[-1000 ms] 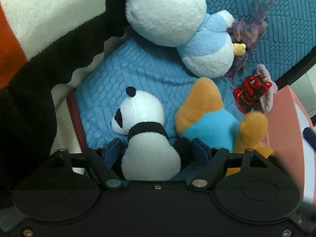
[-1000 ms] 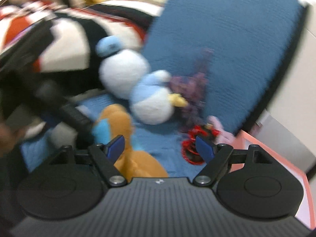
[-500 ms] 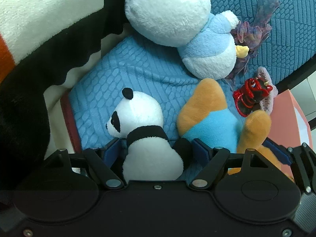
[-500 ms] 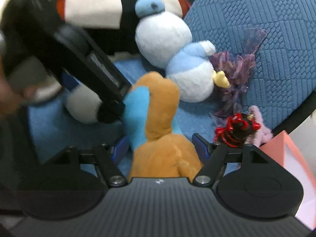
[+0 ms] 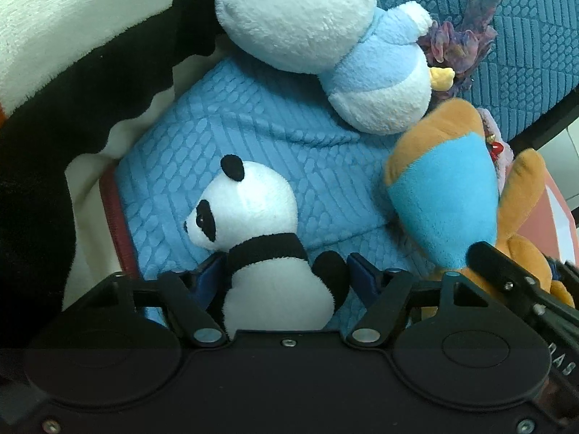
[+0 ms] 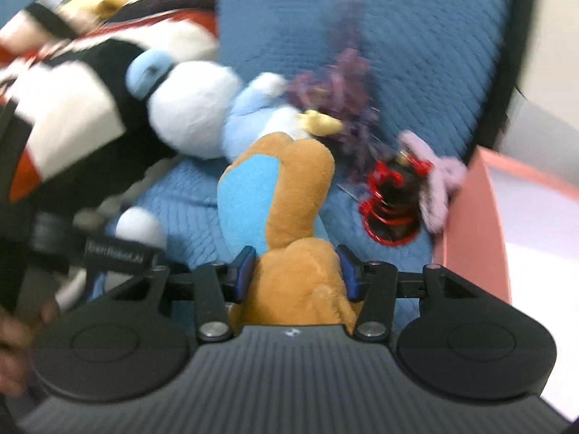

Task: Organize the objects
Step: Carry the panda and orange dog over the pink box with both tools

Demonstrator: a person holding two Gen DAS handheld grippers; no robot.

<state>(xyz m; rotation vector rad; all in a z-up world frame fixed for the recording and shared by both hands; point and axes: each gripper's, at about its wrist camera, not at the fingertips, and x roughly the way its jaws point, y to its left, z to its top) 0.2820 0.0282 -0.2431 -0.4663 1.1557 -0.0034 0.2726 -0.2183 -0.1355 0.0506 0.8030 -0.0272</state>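
Our left gripper (image 5: 282, 271) is closing round the black-and-white plush panda (image 5: 267, 253) on the light blue knitted cushion (image 5: 253, 152); our right gripper (image 6: 295, 271) is closing on the orange-and-blue plush toy (image 6: 286, 195), near the pink box edge (image 6: 474, 217).

Light-blue quilted cushion (image 5: 253, 137) fills centre of left wrist view — panda plush (image 5: 260, 231) on it lower centre, orange-and-blue plush (image 5: 445, 195) at right, white/pale-blue bird plush (image 5: 325, 36) at top. Red-wire toy (image 6: 391, 202) w/ pink fuzzy bit lies right of centre in right wrist view, near salmon box edge (image 6: 474, 224).
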